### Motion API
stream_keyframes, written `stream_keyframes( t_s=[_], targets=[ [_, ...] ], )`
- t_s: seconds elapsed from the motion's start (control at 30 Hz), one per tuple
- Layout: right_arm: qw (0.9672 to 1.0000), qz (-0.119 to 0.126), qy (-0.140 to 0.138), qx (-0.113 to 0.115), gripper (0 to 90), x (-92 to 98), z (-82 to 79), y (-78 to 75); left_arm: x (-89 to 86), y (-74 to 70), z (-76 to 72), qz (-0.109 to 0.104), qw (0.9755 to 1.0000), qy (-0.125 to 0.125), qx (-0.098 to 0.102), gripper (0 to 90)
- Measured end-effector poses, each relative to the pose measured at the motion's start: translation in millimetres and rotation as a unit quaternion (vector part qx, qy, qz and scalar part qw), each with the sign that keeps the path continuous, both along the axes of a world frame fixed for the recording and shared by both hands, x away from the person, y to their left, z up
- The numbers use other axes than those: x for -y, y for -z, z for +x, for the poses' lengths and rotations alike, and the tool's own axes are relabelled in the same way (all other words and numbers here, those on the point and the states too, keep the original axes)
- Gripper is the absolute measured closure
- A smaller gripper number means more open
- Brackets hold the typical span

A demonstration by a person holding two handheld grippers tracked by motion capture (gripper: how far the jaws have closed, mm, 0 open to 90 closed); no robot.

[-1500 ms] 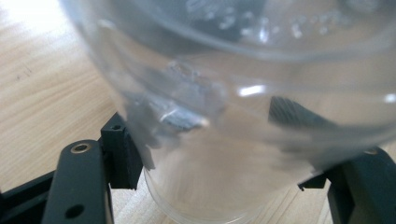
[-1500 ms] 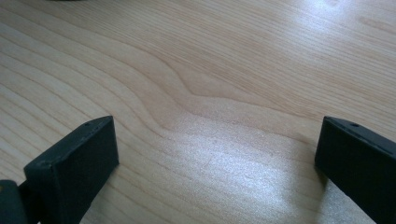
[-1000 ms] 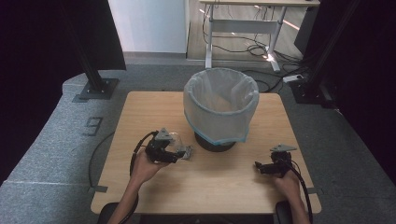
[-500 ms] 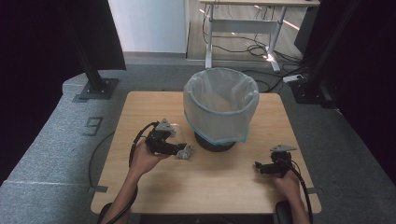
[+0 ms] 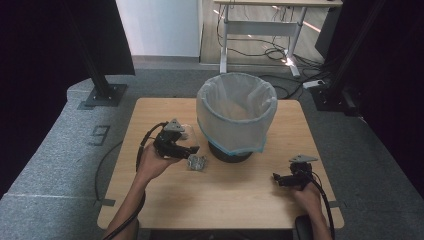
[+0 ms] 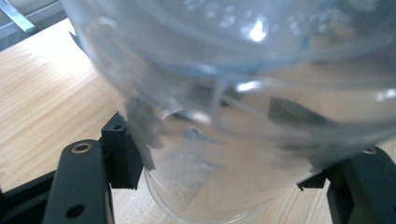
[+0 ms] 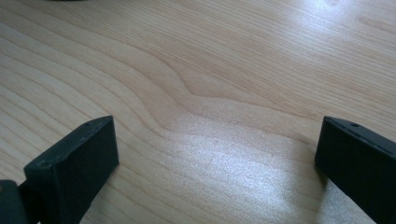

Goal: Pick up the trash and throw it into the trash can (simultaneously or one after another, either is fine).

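A crumpled clear plastic bottle (image 6: pixel 224 93) sits between the black jaws of my left gripper (image 6: pixel 224 163), whose pads press on its sides. From above, the left gripper (image 5: pixel 191 151) hangs over the table's left half, and the shiny crushed bottle (image 5: pixel 197 161) pokes out at its tips. A round bin lined with a white bag (image 5: pixel 236 112) stands at the table's middle back, just right of that hand. My right gripper (image 5: pixel 280 179) rests low by the table's front right, jaws wide apart over bare wood (image 7: pixel 215 154).
The light wooden table (image 5: pixel 225 200) is ringed by grey carpet. A black stand foot (image 5: pixel 105 95) sits off its back left corner and a desk frame with cables (image 5: pixel 260 30) stands behind. The left gripper's cable (image 5: pixel 142 150) loops beside the hand.
The left hand has risen with the bottle in its jaws and drawn slightly toward the far side. The right hand has stayed where it was.
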State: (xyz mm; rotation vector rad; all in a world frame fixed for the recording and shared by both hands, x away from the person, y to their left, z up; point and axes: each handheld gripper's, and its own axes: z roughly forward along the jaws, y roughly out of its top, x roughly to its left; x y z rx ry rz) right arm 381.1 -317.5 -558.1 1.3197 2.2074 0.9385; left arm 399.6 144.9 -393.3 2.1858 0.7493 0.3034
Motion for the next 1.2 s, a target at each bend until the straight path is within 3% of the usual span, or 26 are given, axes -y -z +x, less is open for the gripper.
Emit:
stream_keyframes(
  t_s=[0.67,1.2],
  targets=[
    [1.0,-0.001,0.0,-0.001,0.0,0.1,0.0,-0.2,2.7,-41.3,7.9,0.008,0.9999,0.01,0.009,32.6],
    [1.0,-0.001,0.0,-0.001,0.0,0.1,-0.1,-0.2,5.1,-76.6,16.6,0.001,0.9998,0.016,0.008,32.6]
  ],
)
